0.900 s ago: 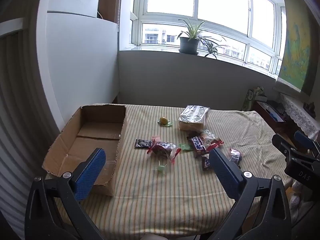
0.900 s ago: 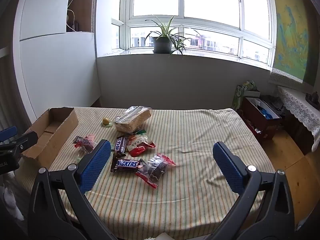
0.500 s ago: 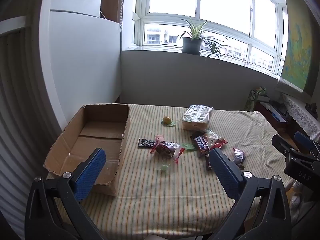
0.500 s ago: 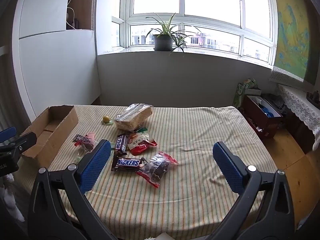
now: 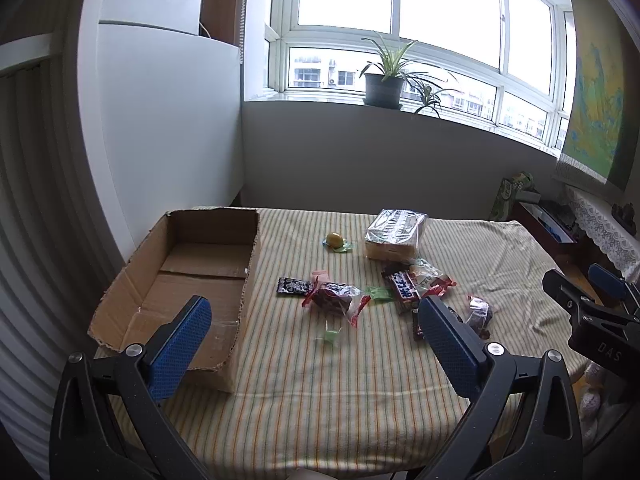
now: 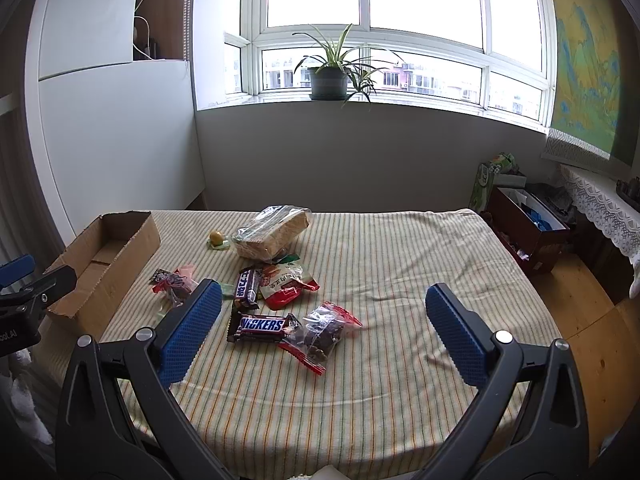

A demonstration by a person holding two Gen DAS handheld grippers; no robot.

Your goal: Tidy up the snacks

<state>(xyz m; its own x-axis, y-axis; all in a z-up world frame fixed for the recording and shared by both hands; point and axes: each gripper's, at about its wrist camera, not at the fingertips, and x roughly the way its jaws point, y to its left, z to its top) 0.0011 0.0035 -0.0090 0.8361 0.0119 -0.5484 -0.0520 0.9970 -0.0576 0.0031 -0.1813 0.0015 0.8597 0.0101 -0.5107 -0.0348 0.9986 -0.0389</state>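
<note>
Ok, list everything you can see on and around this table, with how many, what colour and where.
cardboard box: one, brown, open, no snacks inside, table's left end
Snickers bars: two, brown wrappers, middle of the snack cluster
clear packets with red ends: two, dark snacks inside, one each side of the cluster
red and white packet: one, beside the far Snickers bar
bagged bread: one, clear wrap, far side of the cluster
yellow sweet: one, on green wrapper, left of the bread
tablecloth: one, cream striped
potted plant: one, green, windowsill
left gripper: open, empty
right gripper: open, empty
</note>
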